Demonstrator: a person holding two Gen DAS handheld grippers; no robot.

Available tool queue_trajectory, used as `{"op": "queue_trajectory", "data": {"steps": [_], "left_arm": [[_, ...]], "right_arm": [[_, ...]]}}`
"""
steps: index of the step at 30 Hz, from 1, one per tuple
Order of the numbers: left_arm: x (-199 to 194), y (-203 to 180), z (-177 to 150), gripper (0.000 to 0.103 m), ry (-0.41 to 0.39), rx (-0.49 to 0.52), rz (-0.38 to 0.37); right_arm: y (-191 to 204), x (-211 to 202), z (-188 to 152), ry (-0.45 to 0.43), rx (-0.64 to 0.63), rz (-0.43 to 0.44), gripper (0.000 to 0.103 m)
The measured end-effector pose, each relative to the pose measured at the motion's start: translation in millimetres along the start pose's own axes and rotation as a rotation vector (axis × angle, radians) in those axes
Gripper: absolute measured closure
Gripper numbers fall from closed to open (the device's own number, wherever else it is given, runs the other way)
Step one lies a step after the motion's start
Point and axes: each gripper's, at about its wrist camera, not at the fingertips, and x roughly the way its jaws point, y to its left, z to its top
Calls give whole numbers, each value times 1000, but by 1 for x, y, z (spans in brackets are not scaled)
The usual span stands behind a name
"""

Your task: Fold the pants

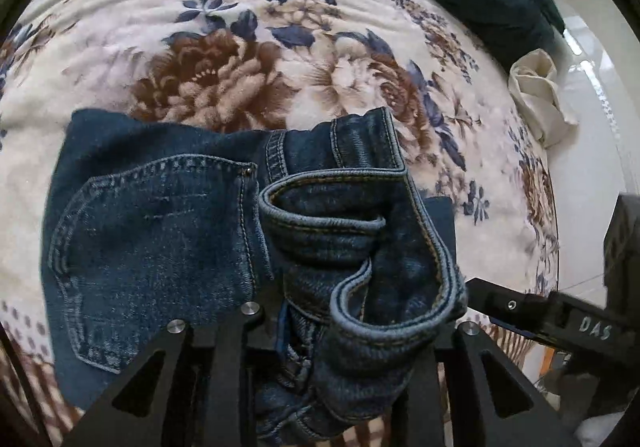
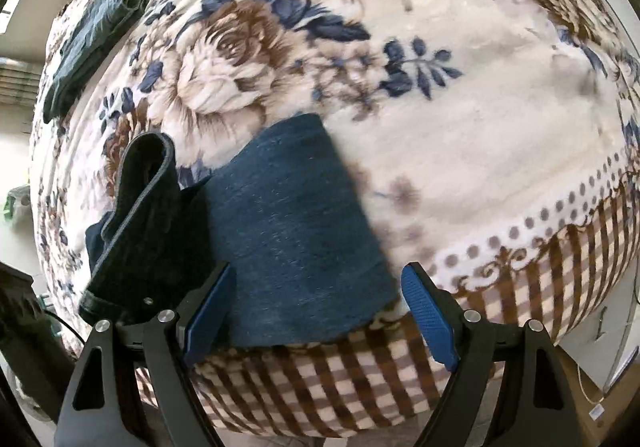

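My left gripper (image 1: 344, 331) clamps the jeans (image 1: 160, 231) waistband; my right gripper (image 2: 316, 311) gapes wide over the leg at six o'clock, bed (image 2: 460, 135) edge below

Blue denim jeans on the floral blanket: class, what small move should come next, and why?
Probably lower the left tool to lay the bunched hems on the blue denim jeans, then release. It is shut on the raised cuffs, while the right tool is open, holding nothing, over the flat fold on the floral blanket.

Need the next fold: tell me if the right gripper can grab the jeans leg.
Probably yes: the right gripper is open, the jeans leg lies between its fingers, nothing blocking.
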Motion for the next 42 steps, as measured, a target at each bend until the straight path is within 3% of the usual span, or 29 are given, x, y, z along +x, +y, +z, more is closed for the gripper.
{"op": "queue_trajectory", "data": {"steps": [3, 6, 7, 8, 10, 14, 17, 20, 24, 27, 31, 33, 36, 37, 38, 40, 42], "left_arm": [[-11, -7, 8, 73, 23, 22, 34], [-35, -3, 3, 48, 2, 2, 47], [-41, -1, 4, 21, 1, -4, 58], [-51, 3, 4, 0, -13, -11, 79], [-71, 11, 3, 0, -52, -17, 138], [-85, 36, -1, 0, -76, 0, 376], [-72, 67, -8, 0, -18, -14, 504], [-56, 97, -18, 0, 39, -47, 558], [-44, 119, -28, 0, 70, -73, 576], [-39, 122, -31, 0, 75, -69, 573], [-37, 122, -30, 0, 76, -68, 577], [-37, 124, -30, 0, 82, -74, 572], [-36, 126, -31, 0, 92, -86, 562], [-37, 126, -31, 0, 93, -91, 552], [-38, 126, -30, 0, 92, -92, 546], [-43, 124, -30, 0, 88, -88, 543], [-54, 123, -30, 0, 68, -92, 537]], "right_arm": [[-9, -1, 3, 4, 9, 74, 16], [-9, -7, 5, -4, -10, 146, 16], [-6, -7, 6, -1, -22, 157, 16], [-2, -8, 7, 2, -37, 172, 16], [9, -8, 10, 12, -69, 189, 16], [42, -5, 12, 37, -173, 164, 16], [63, -2, 14, 43, -239, 151, 16], [81, 4, 17, 64, -272, 169, 16], [105, 42, 15, 184, -376, 30, 16], [120, 63, 8, 214, -451, -13, 16], [147, 66, -4, 202, -551, -7, 17], [161, 73, -13, 207, -614, -56, 17], [162, 91, -14, 232, -597, -48, 18], [160, 93, -13, 233, -585, -35, 26], [159, 92, -12, 223, -579, -12, 53], [161, 80, -15, 185, -601, -20, 67], [165, 61, -20, 125, -622, -27, 73]]}}
